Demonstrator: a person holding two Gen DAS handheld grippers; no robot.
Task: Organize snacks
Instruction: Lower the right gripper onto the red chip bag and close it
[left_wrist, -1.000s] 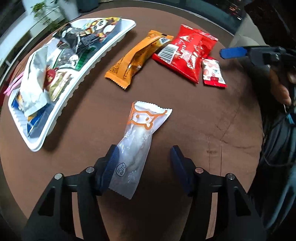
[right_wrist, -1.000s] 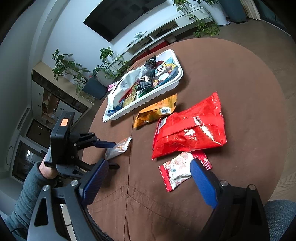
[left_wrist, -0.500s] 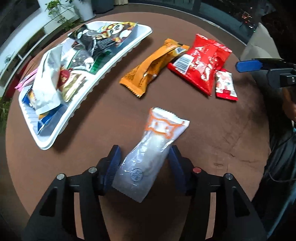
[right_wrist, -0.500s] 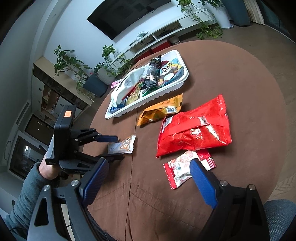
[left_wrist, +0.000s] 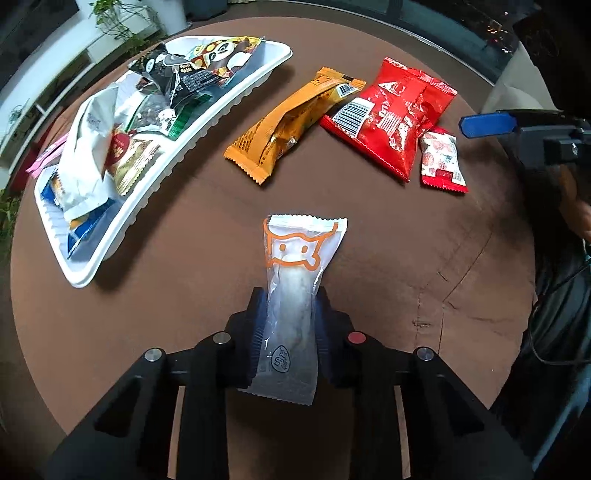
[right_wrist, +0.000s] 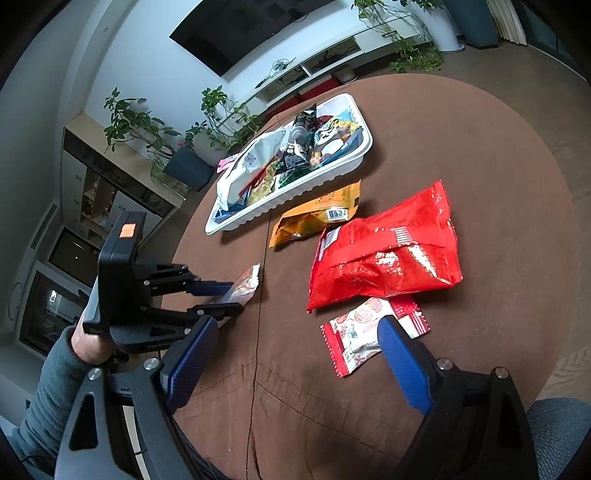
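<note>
Round brown table (left_wrist: 147, 295), snacks half sorted: pick-up step.
Nearest, left tongs (left_wrist: 288, 325) just closed, clamped on clear packet (left_wrist: 295, 280); right tongs (right_wrist: 295, 358) apart, empty over small red-white packet (right_wrist: 365, 332). Next, probably lift and carry to far white tray (left_wrist: 236, 96).

Wall: we see a dark screen (right_wrist: 255, 33) mounted there.
Floor: we count leafy potted plants (right_wrist: 218, 122) beside a white shelf unit (right_wrist: 325, 70).
</note>
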